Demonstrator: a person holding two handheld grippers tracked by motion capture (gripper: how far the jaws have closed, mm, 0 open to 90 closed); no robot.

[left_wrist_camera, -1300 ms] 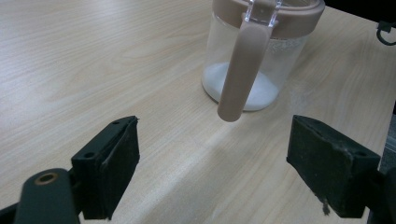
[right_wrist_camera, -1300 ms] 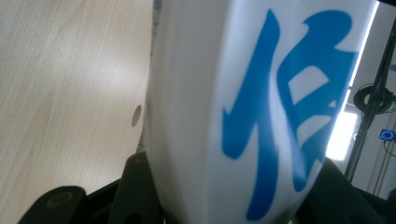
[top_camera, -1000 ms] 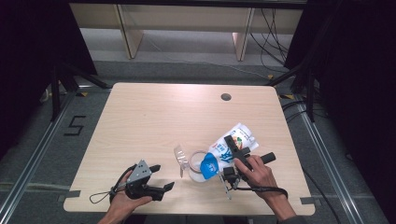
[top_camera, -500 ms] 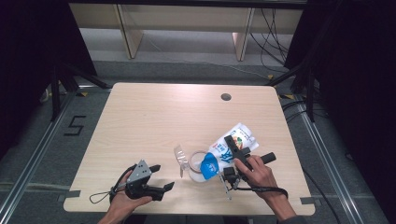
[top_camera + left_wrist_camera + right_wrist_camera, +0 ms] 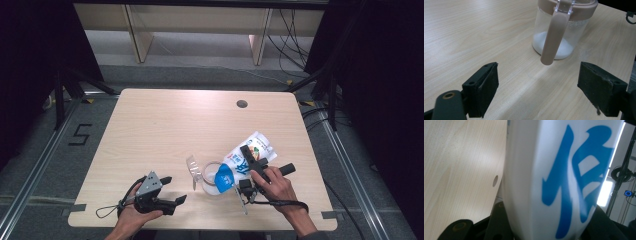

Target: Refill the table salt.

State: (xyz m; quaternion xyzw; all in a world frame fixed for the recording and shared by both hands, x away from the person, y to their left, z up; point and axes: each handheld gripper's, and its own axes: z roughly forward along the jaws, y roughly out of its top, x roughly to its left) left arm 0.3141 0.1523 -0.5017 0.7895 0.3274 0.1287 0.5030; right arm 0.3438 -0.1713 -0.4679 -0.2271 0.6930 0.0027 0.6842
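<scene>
1. A soft white pouch (image 5: 248, 155) with blue print is tilted over the clear round jar (image 5: 212, 178) near the table's (image 5: 165, 125) front edge.
2. The right claw (image 5: 248, 159) clamps the pouch's smooth body.
3. The jar has a brown plastic rim and white powder inside.
4. The left claw (image 5: 172, 190) gapes wide, holding nothing, over pale wood grain.

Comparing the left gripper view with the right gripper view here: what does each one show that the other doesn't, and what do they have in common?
Left gripper view alone: a clear jar with a brown rim, its brown flip lid hanging down in front, white powder in its bottom, and the left gripper with jaws wide apart and nothing between them.

Right gripper view alone: a white pouch with large blue lettering held between the jaws of the right gripper, a round hole in the tabletop, and dark stands in the background.

Both: the light wooden table and two black jaws rising from the bottom.
</scene>
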